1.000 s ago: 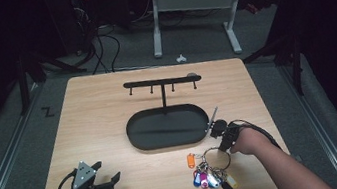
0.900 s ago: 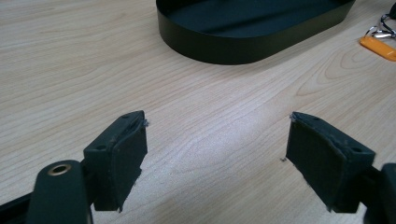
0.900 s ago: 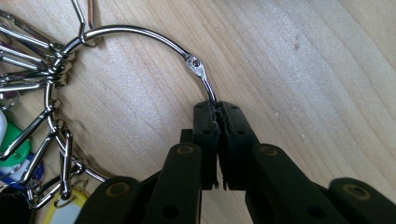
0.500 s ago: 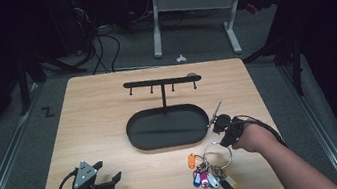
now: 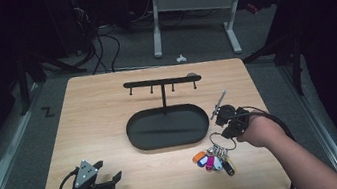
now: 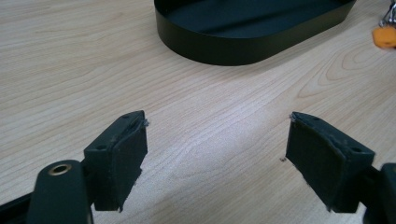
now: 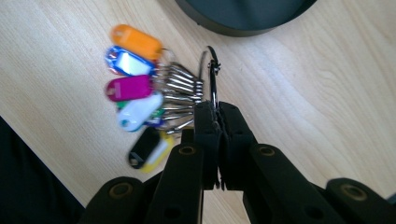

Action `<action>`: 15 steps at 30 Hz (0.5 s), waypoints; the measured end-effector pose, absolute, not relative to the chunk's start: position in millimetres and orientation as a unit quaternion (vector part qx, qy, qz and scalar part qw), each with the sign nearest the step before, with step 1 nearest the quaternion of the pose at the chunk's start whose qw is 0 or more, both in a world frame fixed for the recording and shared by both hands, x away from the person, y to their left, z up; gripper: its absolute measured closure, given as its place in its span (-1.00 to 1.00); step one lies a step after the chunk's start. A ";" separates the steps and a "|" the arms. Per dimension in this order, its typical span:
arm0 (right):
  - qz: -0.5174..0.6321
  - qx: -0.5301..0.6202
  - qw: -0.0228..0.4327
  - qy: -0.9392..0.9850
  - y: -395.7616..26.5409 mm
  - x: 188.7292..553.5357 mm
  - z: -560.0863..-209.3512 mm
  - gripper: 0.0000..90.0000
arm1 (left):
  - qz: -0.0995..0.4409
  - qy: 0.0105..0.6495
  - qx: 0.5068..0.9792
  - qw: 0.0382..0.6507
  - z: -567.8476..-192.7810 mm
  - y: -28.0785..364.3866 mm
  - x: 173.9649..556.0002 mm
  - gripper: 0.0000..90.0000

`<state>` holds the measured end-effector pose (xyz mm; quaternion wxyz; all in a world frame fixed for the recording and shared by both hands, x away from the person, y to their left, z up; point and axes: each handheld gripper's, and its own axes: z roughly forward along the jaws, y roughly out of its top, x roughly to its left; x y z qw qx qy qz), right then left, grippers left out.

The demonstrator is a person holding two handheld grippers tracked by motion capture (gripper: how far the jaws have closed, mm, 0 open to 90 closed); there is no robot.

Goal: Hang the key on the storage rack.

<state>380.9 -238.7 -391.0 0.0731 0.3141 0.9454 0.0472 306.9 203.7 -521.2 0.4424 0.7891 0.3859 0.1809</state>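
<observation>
Key ring [image 7: 212, 77] with its bunch of tagged keys is sitting at about 4 o'clock on the table [image 5: 99, 115], just off the near right end of the black oval tray [image 5: 138, 142]. In the right gripper view the wire ring is standing on edge and running straight down into the closed jaws of the right gripper [image 7: 218, 116]; the two jaws are pressing together on the ring with no gap showing between them. Tags are fanning out to 9 o'clock of the ring in that view: an orange tag [image 7: 135, 41] at the top, then a blue tag [image 7: 128, 61], a magenta tag [image 7: 128, 87], a white tag [image 7: 139, 112], and a black tag [image 7: 144, 151] with something yellow beside it, blurred. Whether the tags are resting on the wood or hanging just clear of it cannot be told.

In the high view the right gripper [image 5: 224, 116] is sitting at roughly 3 to 4 o'clock of the tray, with the person's right hand [image 5: 258, 131] behind it and the forearm coming in from the bottom right. The bunch [image 5: 212, 157] is lying just toward 7 o'clock of that gripper.

Behind the tray, a black hook rack [image 5: 160, 82] is standing upright on a single post.

Left gripper [image 5: 103, 177] is resting at about 7 o'clock on the table, well apart from the tray. Its own view is showing the left gripper [image 6: 217, 140] with jaws spread wide and only bare wood between them; the tray wall is lying beyond at 12 o'clock.
</observation>
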 end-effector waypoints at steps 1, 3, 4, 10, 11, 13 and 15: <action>0.049 0.314 0.074 0.945 -239.3 380.8 -387.5 0.95 | 0.180 0.386 0.789 0.443 -521.5 204.4 306.6 -0.53; 0.051 0.314 0.077 0.945 -241.0 381.6 -383.2 0.95 | 0.181 0.389 0.787 0.444 -521.4 206.2 304.7 -0.53; 0.049 0.316 0.078 0.944 -241.6 381.7 -380.6 0.95 | 0.182 0.390 0.786 0.445 -520.7 207.2 303.8 -0.53; 0.045 0.315 0.082 0.944 -241.9 381.5 -363.6 0.95 | 0.183 0.388 0.785 0.447 -519.7 204.3 307.0 -0.53; 0.047 0.314 0.083 0.944 -241.3 381.1 -360.5 0.95 | 0.183 0.386 0.786 0.447 -520.0 203.1 307.6 -0.53; 0.050 0.313 0.085 0.945 -240.8 380.6 -354.5 0.95 | 0.181 0.383 0.789 0.446 -520.4 199.9 309.5 -0.53; 0.053 0.317 0.084 0.943 -241.2 379.7 -346.1 0.95 | 0.179 0.381 0.791 0.445 -520.6 198.2 310.9 -0.53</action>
